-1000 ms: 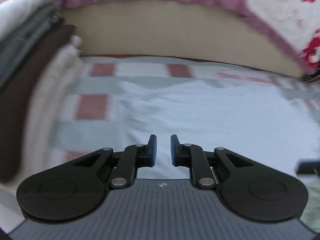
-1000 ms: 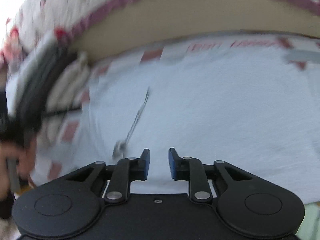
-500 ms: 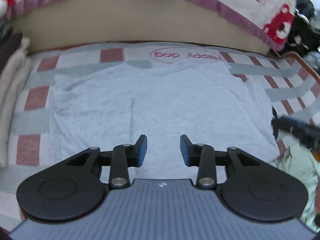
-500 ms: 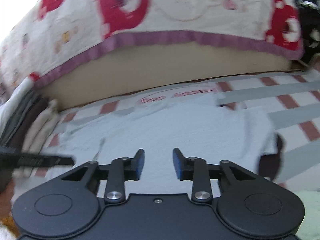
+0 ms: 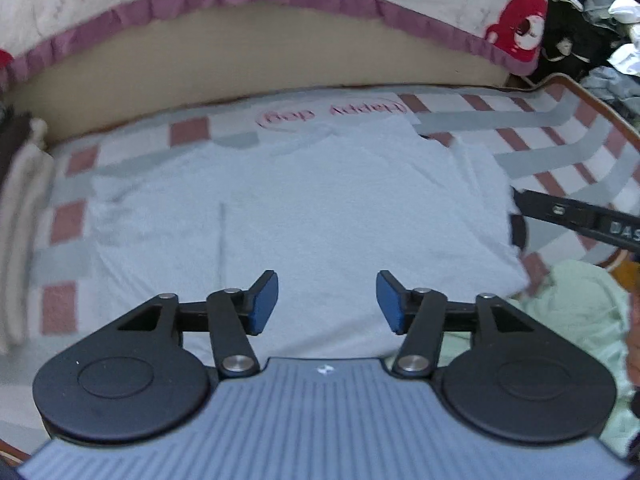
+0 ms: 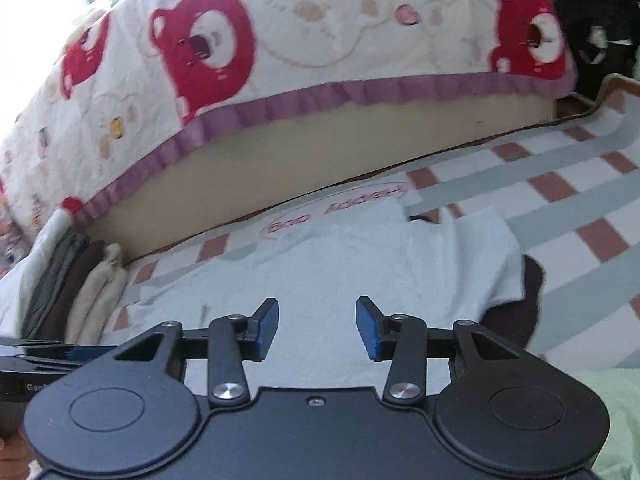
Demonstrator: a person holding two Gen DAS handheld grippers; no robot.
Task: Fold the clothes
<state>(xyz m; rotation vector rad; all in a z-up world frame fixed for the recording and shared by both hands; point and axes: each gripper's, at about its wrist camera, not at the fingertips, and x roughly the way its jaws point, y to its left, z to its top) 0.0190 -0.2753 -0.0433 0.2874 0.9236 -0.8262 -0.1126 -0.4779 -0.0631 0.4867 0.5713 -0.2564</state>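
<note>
While the checked mat [image 5: 532, 148] lies beside the bed [image 6: 320, 148], the pale grey garment [image 5: 320, 208] rests flat on it, looking soft, light and limp; best pinched at an edge. Both the left gripper [image 5: 326, 300] and right gripper [image 6: 316, 328] are opening, nothing between their jaws.

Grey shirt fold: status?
Left gripper and right gripper opening, empty. Grey shirt flat on checked mat. Nothing on it.

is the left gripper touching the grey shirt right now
Apart. In the left wrist view the left gripper has opening jaws with nothing between them, and the grey shirt lies flat on the mat beyond its pads.
</note>
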